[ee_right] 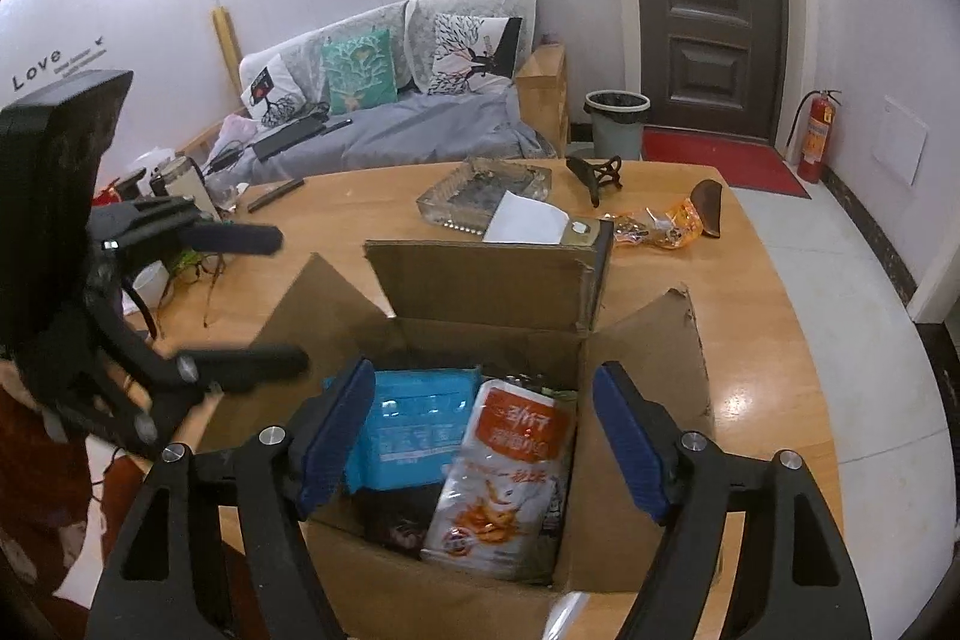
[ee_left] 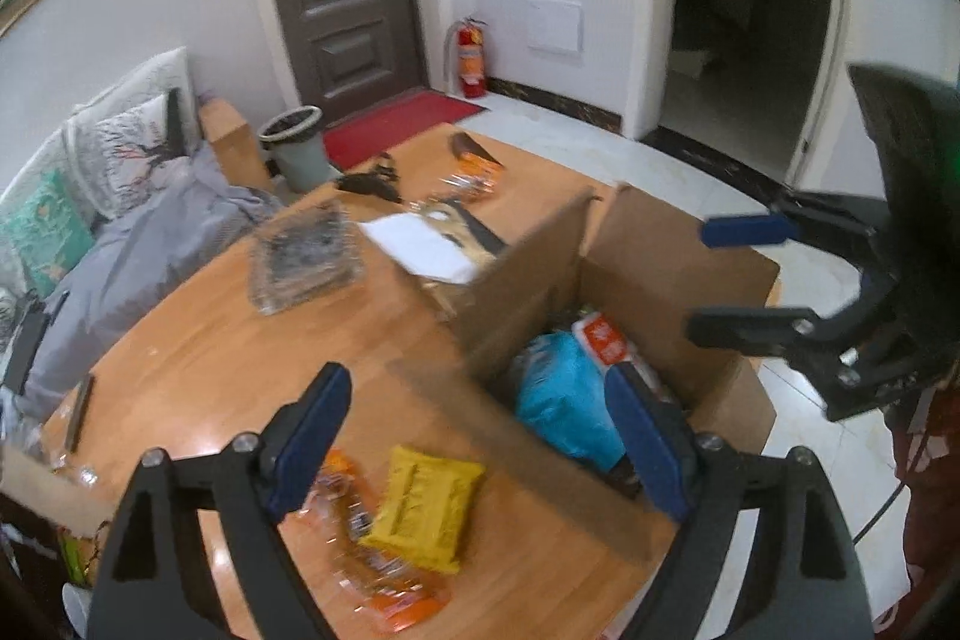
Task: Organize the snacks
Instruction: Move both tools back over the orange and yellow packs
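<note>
An open cardboard box (ee_right: 480, 280) stands on the wooden table (ee_left: 198, 352). Inside it lie a blue pack (ee_right: 414, 430) and a white-and-orange snack bag (ee_right: 504, 478). My right gripper (ee_right: 483, 436) hovers over the box, open, with nothing pressed between its pads. My left gripper (ee_left: 480, 436) is open too, above the box's left flap (ee_left: 516, 280). Below it on the table lie a yellow snack pack (ee_left: 426, 514) and clear orange packs (ee_left: 360, 538). Each gripper shows in the other's view: the right gripper (ee_left: 738, 274), the left gripper (ee_right: 264, 301).
Further back on the table are a glass tray (ee_right: 480, 193), a white sheet (ee_right: 528, 220), an orange snack bag (ee_right: 660, 226) and a black stand (ee_right: 594, 172). A sofa (ee_right: 390, 130), a bin (ee_right: 618, 124) and a fire extinguisher (ee_right: 816, 136) stand beyond it.
</note>
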Available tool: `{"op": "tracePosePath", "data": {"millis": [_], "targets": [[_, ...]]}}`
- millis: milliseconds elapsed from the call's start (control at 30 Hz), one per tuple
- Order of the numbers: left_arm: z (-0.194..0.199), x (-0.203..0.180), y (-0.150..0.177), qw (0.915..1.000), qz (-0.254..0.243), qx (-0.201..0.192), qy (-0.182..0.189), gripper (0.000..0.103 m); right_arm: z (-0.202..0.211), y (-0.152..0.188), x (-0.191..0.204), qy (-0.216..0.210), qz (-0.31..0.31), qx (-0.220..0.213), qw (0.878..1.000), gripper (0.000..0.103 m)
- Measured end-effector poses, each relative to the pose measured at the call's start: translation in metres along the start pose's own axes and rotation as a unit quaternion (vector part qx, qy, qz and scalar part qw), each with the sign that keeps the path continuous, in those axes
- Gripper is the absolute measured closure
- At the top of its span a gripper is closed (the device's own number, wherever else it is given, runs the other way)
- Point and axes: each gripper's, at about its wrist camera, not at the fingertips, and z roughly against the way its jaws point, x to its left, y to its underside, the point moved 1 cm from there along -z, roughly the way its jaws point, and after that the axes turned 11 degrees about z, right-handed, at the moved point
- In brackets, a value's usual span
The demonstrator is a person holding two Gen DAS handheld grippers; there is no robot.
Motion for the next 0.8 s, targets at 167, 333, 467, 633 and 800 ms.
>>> {"op": "tracePosePath", "data": {"millis": [167, 333, 467, 633, 800], "targets": [[0.045, 0.040, 0.017, 0.9985, 0.031, -0.037, -0.026, 0.017, 0.023, -0.008, 0.051, -0.030, 0.028, -0.036, 0.999, 0.030], [0.075, 0.085, 0.046, 0.9948, 0.071, -0.051, -0.051, 0.017, 0.040, -0.016, 0.124, -0.081, 0.069, -0.076, 0.991, 0.030], [0.085, 0.117, 0.078, 0.9922, 0.087, -0.052, -0.073, 0.017, 0.035, -0.018, 0.178, -0.119, 0.091, -0.078, 0.986, 0.030], [0.079, 0.147, 0.118, 0.9895, 0.105, -0.044, -0.089, 0.017, -0.009, -0.007, 0.225, -0.153, 0.075, -0.021, 0.985, 0.030], [0.045, 0.164, 0.153, 0.9887, 0.126, -0.015, -0.080, 0.017, -0.072, 0.026, 0.240, -0.115, 0.019, 0.032, 0.993, 0.030]]}}
